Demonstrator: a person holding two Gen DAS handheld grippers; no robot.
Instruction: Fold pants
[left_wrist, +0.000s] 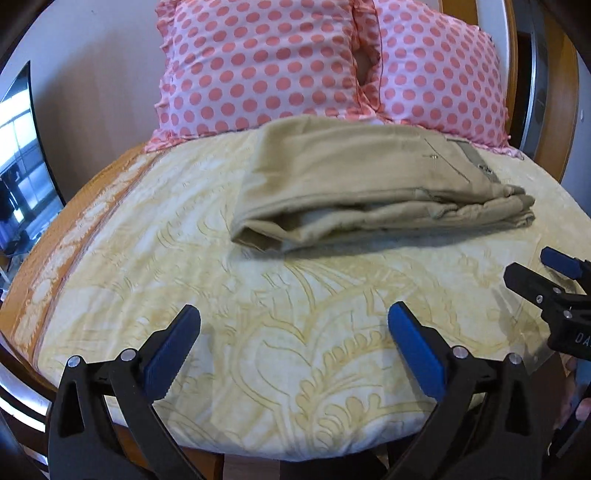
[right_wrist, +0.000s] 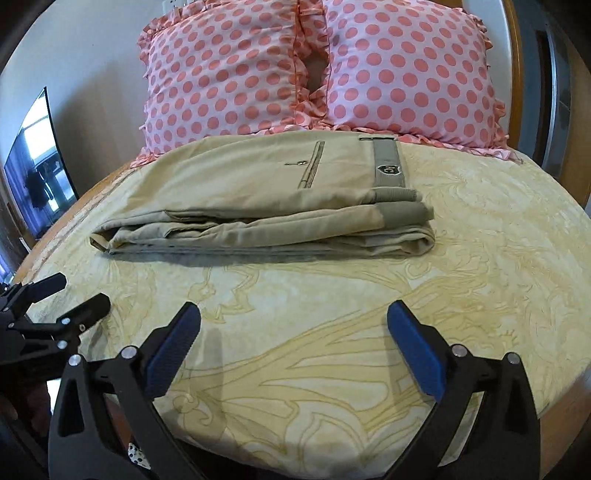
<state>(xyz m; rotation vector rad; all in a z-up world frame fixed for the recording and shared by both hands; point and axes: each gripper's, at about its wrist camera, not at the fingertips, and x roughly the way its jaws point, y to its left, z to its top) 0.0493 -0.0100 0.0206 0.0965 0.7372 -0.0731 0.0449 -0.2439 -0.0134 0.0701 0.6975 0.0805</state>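
Note:
Beige pants lie folded in a flat stack on the bed, just in front of the pillows; they also show in the right wrist view, waistband and back pocket on top. My left gripper is open and empty, held above the sheet well short of the pants. My right gripper is open and empty, also short of the pants. Each gripper shows at the edge of the other's view: the right one and the left one.
The bed has a yellow patterned sheet with an orange border. Two pink polka-dot pillows stand against the wooden headboard. A dark TV screen is on the left wall.

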